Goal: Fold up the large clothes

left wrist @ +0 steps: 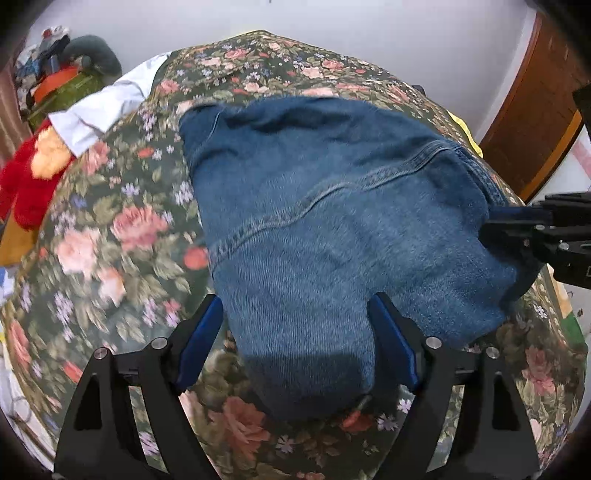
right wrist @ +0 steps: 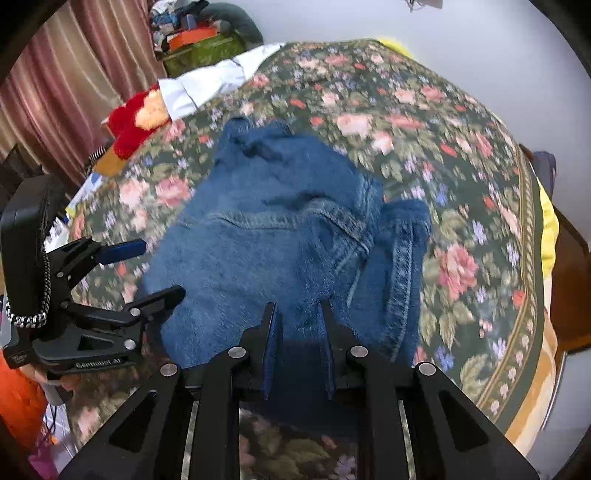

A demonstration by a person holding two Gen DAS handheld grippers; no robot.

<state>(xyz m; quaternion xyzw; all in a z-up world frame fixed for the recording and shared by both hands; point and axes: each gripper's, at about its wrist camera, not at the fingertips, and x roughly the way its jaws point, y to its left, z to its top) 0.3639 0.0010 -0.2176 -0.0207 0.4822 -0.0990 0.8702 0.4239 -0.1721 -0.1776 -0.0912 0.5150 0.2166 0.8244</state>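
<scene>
My left claw [left wrist: 295, 325] gapes wide over the denim garment [left wrist: 332, 206]; my right claw [right wrist: 297, 325], narrow, pinches its hem on the bed [right wrist: 461, 184].

You have a bed under a floral bedspread [right wrist: 461, 192] filling the middle of the frame. A pale wall [left wrist: 369, 29] runs along the top. Pinkish-brown curtains [right wrist: 62, 85] hang upper left in the right wrist view, and a wooden door frame [left wrist: 532, 107] stands upper right in the left wrist view.
</scene>
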